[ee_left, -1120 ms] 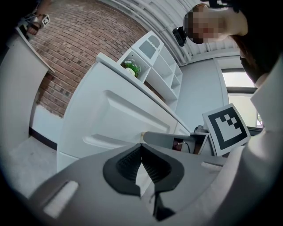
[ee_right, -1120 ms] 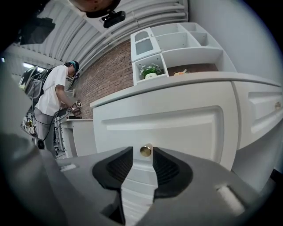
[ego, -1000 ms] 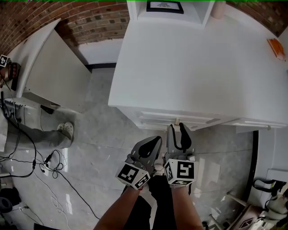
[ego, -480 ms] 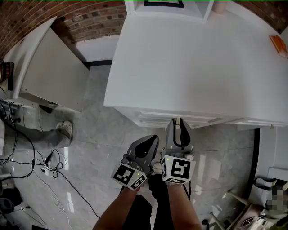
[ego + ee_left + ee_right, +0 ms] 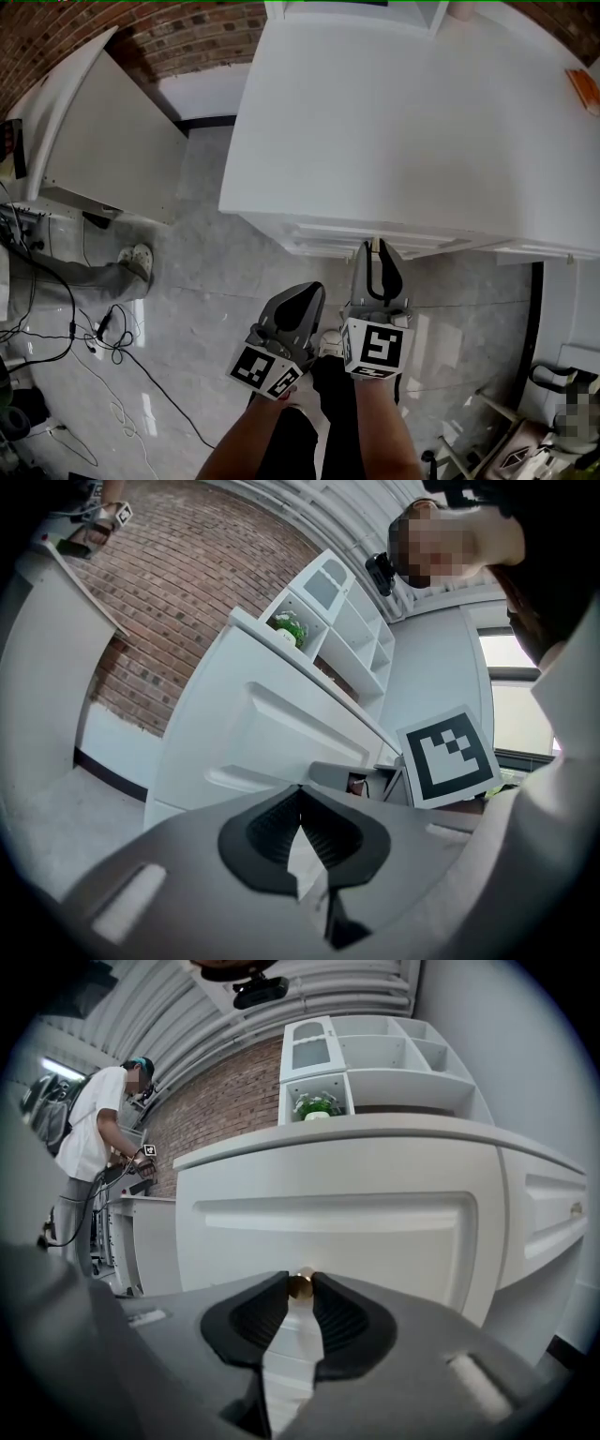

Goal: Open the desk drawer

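Right tool [image 5: 375, 251] just closed on knob [image 5: 300, 1285], left tool [image 5: 300, 300] alongside

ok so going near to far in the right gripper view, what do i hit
right claw, its jaws just been closing, brass knob pinched between the tips → drawer front → desk top → shelf unit holding a green plant

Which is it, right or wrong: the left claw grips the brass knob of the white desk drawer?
Wrong: it is the right claw that grips the brass knob of the white desk drawer, its jaws having just closed on it. The right gripper view shows this.
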Tool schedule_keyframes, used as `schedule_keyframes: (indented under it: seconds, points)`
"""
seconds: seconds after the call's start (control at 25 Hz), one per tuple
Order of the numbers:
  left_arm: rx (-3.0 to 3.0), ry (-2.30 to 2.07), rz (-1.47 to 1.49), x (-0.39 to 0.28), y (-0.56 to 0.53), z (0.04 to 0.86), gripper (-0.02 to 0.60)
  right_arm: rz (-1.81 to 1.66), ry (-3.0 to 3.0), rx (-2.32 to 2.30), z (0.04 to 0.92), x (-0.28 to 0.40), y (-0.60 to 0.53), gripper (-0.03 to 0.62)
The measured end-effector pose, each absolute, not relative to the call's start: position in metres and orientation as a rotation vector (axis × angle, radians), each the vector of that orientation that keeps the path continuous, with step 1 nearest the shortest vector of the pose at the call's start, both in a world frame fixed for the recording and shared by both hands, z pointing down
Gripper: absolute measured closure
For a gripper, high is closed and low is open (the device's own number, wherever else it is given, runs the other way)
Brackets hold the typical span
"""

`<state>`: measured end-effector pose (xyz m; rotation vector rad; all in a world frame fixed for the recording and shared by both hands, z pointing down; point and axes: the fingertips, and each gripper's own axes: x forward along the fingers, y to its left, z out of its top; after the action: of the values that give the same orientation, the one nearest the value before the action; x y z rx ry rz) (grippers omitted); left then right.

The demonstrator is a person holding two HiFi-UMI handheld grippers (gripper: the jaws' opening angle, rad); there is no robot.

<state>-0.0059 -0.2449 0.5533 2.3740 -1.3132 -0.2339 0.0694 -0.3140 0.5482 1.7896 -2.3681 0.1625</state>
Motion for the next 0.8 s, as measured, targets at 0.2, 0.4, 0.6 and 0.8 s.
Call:
schedule_keyframes:
  seconds: [0.2, 0.4, 0.6, 0.8]
  points:
    - [2.351, -1.345, -0.238, -0.013, -0.234, 0.549, 0.578, 0.165, -2.356, 1.776, 0.548, 0.072, -0.305, 0.514]
    - [2.318, -1.382, -0.244, -0.024, -0.219, 0.549, 0.578, 0.189, -2.355, 1.768, 0.549, 0.072, -0.294, 0.514]
    - [2.295, -1.405, -0.242, -0.032, -0.207, 0.547, 0.578, 0.204, -2.344, 1.77, 0.547, 0.074, -0.284, 0.519]
    - [2.284, -1.41, -0.241, -0.042, -0.195, 0.544, 0.578, 0.217, -2.329, 1.777, 0.547, 0.071, -0.276, 0.52]
